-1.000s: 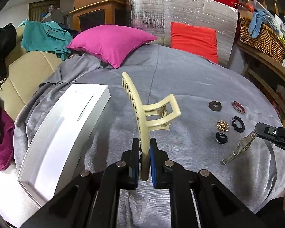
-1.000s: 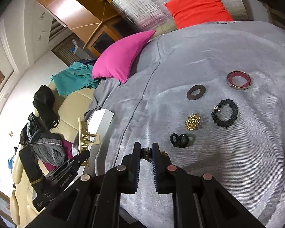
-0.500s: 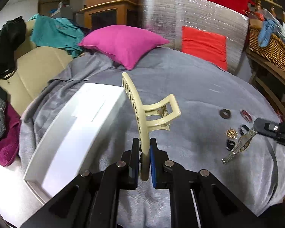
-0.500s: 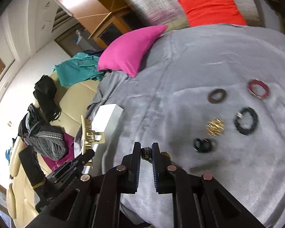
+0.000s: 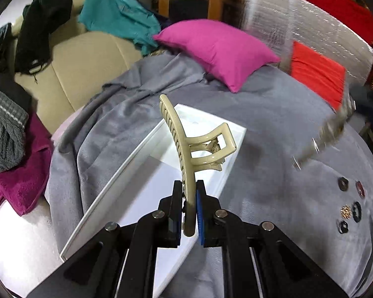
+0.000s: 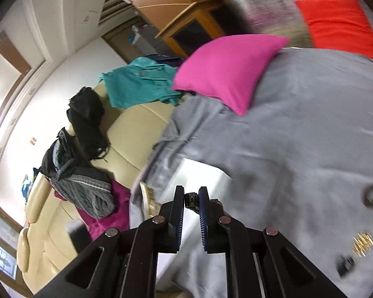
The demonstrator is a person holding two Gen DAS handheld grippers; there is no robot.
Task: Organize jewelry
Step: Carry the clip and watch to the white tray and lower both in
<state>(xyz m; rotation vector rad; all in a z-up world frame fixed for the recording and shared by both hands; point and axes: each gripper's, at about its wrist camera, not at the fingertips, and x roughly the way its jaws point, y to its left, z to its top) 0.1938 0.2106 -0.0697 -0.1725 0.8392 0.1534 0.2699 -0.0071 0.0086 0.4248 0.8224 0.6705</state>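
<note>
My left gripper (image 5: 189,196) is shut on a cream hair claw clip (image 5: 186,144) and holds it upright above the white tray (image 5: 136,188). My right gripper (image 6: 191,203) is shut on a metal watch (image 6: 191,198); the watch hangs blurred in the left wrist view (image 5: 323,136), to the right of the tray. The tray (image 6: 201,176) lies just ahead of the right fingers. Several small pieces stay on the grey cloth: a brown ring (image 5: 342,183), a red ring (image 5: 359,188), a black scrunchie (image 5: 356,211), a gold piece (image 5: 345,211) and a black piece (image 5: 343,226).
The grey cloth (image 5: 273,114) covers a round table. A pink cushion (image 5: 218,49) and a red cushion (image 5: 315,72) lie at the back. A beige sofa (image 5: 82,62) with clothes stands to the left. A maroon towel (image 5: 22,178) lies by the tray.
Both grippers have swung left toward the white tray. The clip now hangs over the tray, and the watch has lifted and travelled from beside the small pieces toward the tray.
</note>
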